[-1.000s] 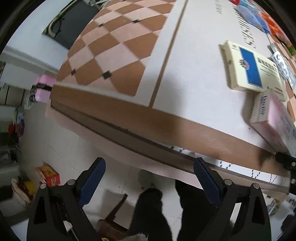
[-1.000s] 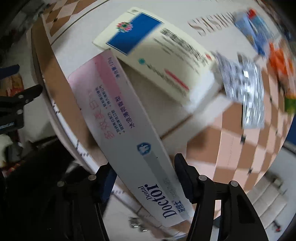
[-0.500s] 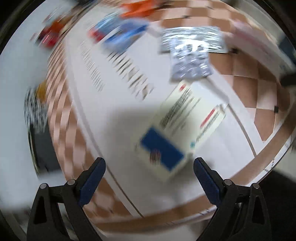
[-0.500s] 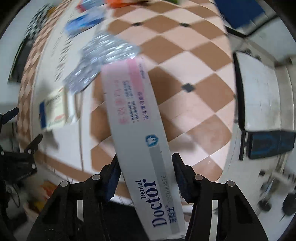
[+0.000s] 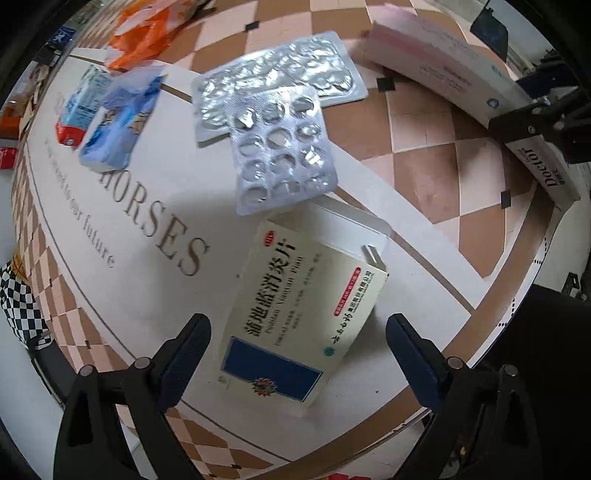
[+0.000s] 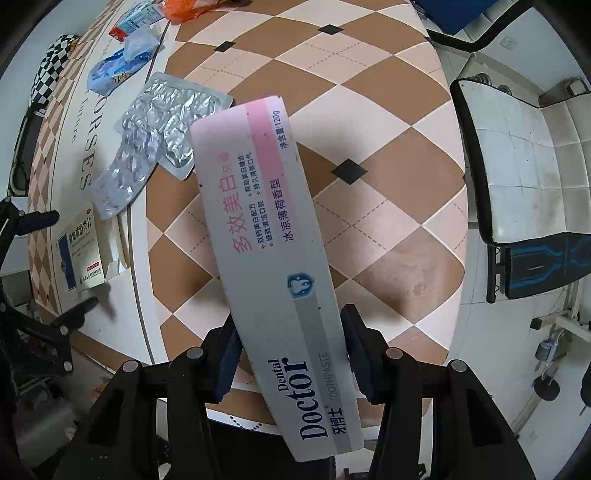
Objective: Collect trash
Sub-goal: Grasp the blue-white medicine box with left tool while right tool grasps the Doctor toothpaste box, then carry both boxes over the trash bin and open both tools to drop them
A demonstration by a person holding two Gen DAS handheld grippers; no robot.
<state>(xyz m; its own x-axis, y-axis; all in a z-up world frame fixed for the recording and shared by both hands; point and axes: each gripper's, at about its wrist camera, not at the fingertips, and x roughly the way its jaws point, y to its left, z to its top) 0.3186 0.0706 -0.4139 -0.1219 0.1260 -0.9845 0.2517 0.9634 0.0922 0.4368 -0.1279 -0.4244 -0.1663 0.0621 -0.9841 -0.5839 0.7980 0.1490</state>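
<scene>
We see our right gripper [image 6: 290, 343] clamped on a long toothpaste box [image 6: 271, 266], its jaws having just been closing with the box between them; the blue pads press on the box's two long sides near the end printed "Doctor". The box is grey-white with a pink band along its far half, pink and dark Chinese lettering, and a small blue shield with a tooth near the middle. It sticks out well ahead of the fingers and slants a little to the left, above the brown and cream checked tablecloth [image 6: 369, 110]. Our left gripper [image 5: 297, 347] hangs wide open with nothing between the pads. Just ahead of its fingers, between them, a cream medicine box [image 5: 295, 317] lies flat on the cloth, with a blue rectangle at the near end, large dark Chinese characters along it, and an opened flap at the far end. Beyond it a silver blister sheet [image 5: 282, 151] overlaps a larger crumpled foil sheet [image 5: 288, 74]. Farther off to the left lie a blue packet [image 5: 122, 118] and an orange wrapper [image 5: 147, 33].
</scene>
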